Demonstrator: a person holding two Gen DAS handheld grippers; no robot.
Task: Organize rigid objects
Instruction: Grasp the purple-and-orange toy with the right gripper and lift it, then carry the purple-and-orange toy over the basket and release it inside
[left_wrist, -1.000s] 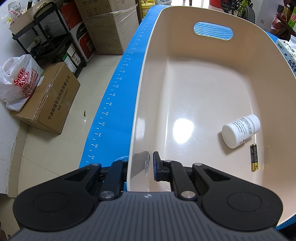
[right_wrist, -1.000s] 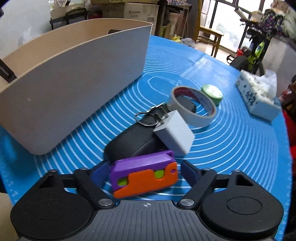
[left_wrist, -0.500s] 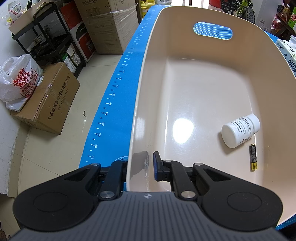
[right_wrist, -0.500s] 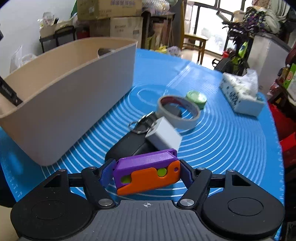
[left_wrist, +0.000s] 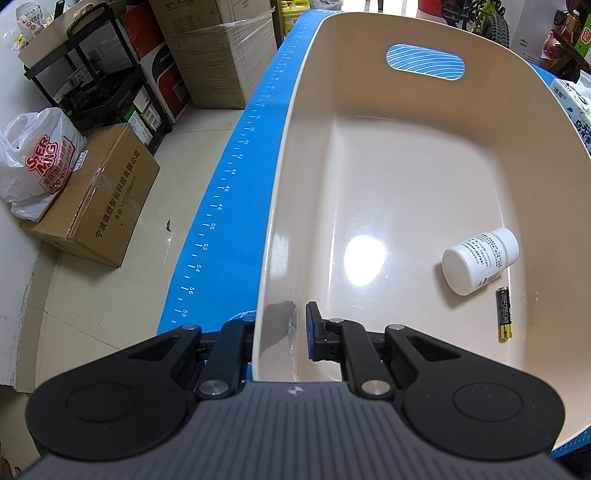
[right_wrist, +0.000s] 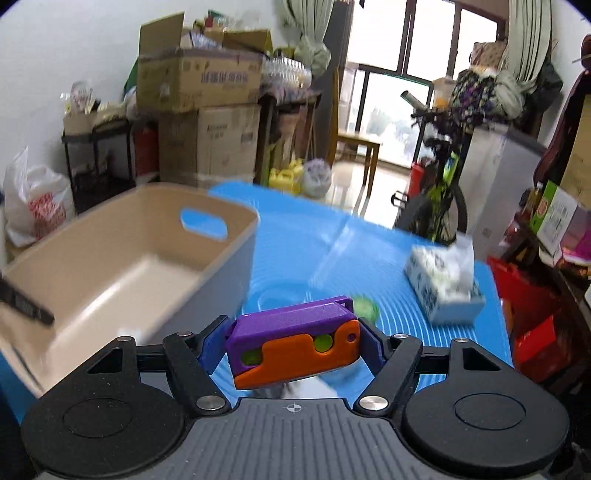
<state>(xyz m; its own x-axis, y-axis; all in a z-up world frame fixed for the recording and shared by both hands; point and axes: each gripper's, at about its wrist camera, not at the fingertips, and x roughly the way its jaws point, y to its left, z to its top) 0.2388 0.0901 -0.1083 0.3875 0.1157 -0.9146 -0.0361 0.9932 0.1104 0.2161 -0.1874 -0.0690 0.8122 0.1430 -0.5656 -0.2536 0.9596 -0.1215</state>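
A purple and orange plastic toy sits crosswise between the blue pads of my right gripper, which is shut on it and holds it in the air above the blue mat. To its left stands the beige tub. My left gripper is shut on the tub's near wall, one finger outside and one inside. On the tub's floor lie a white pill bottle and an AA battery.
A tissue pack and a green lid lie on the mat at the right. Cardboard boxes, a plastic bag and shelves stand on the floor left of the table. A bicycle and furniture are behind the table.
My right gripper has risen with the toy and tilted up; the tape roll, key fob and white block have dropped out of its view. The left gripper has kept its hold on the tub.
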